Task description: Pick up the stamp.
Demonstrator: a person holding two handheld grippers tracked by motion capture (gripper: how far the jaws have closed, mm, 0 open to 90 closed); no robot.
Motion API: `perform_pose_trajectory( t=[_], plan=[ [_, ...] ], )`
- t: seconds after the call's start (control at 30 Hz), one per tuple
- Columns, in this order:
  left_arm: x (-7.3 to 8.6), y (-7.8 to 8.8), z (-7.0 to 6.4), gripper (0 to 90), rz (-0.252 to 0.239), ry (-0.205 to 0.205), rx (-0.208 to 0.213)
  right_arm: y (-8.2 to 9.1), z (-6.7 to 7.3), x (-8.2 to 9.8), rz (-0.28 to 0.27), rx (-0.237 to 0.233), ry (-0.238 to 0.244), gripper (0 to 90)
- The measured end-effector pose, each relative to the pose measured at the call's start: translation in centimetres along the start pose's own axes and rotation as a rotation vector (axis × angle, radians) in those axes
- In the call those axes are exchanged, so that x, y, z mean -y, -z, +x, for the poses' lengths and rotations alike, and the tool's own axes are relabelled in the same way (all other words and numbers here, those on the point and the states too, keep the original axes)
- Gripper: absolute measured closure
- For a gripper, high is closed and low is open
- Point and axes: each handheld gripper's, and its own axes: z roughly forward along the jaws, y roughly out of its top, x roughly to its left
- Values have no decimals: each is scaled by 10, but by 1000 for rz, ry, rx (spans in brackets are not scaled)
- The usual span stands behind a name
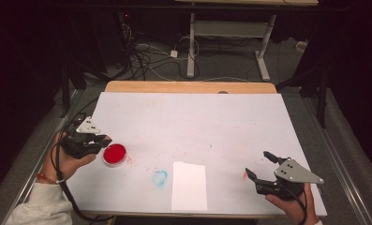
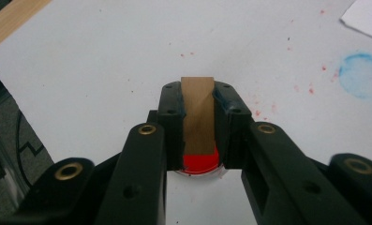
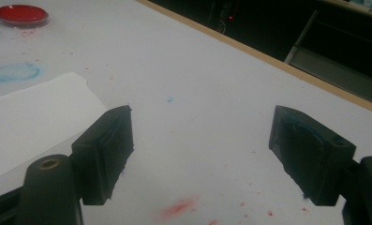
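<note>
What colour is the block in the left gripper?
Tan brown; the block shows best in the left gripper view, clamped over the red dish.

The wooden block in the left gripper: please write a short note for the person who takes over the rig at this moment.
Left gripper: shut on the wooden block, held over the red ink dish at the left of the white table cover.
Right gripper: open, holding nothing, at the right side above a red smear.
White paper sheet: lies at the front middle, no mark visible on it. A blue ring stain is beside it.
Probably left to do: carry the block to the paper and press it there.
</note>
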Motion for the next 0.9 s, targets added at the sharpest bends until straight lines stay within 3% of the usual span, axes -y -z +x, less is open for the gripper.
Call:
perform_pose_trajectory(
  t=[0.17,0.47,0.9],
  plan=[
    [2,-4,0,738,18,-6,4,0,0,-1,-15,17,5,182],
    [10,-30,5,738,74,2,50,-3,2,-4,-25,21,17,170],
    [18,-60,12,738,126,28,113,-10,6,-2,8,15,33,177]
  ],
)
